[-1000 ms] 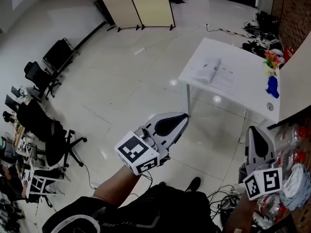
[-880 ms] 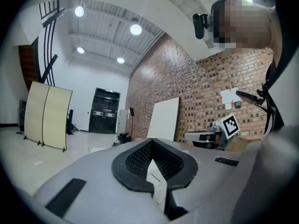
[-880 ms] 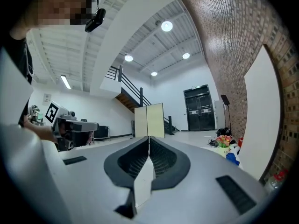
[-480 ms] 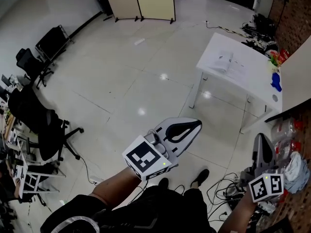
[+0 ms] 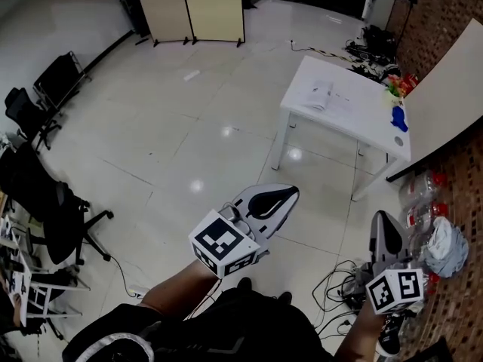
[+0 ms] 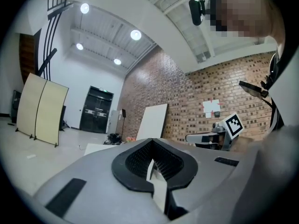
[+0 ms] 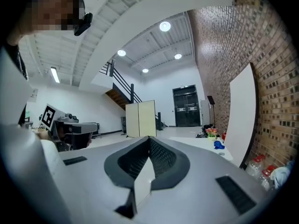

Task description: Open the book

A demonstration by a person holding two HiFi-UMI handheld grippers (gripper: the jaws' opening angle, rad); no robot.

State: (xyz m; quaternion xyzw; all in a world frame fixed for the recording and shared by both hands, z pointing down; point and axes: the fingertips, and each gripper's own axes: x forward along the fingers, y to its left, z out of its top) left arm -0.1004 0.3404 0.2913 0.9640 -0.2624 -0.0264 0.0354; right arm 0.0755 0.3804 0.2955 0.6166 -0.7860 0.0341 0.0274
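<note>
A pale book (image 5: 323,95) lies flat on a white table (image 5: 362,123) far ahead at the upper right of the head view; it is too small to tell more. Both grippers are held level over the shiny floor, well short of the table. My left gripper (image 5: 290,192) has its jaws together with nothing between them, and the left gripper view shows the same for it (image 6: 150,141). My right gripper (image 5: 379,217) is shut and empty too (image 7: 149,138). The table (image 7: 196,141) shows beyond the right jaws, with flowers (image 7: 211,131) and a blue object (image 7: 218,144) on it.
Black office chairs (image 5: 45,202) stand at the left. A folding screen (image 5: 189,6) is at the back. Cables (image 5: 339,285) lie on the floor near my feet. Plastic bottles and bags (image 5: 432,236) sit by the brick wall, with a white board (image 5: 445,89) leaning on it.
The table and book look smaller and farther off than a second ago, and the floor has slid through the view. Both grippers stay held out in front, shut.
</note>
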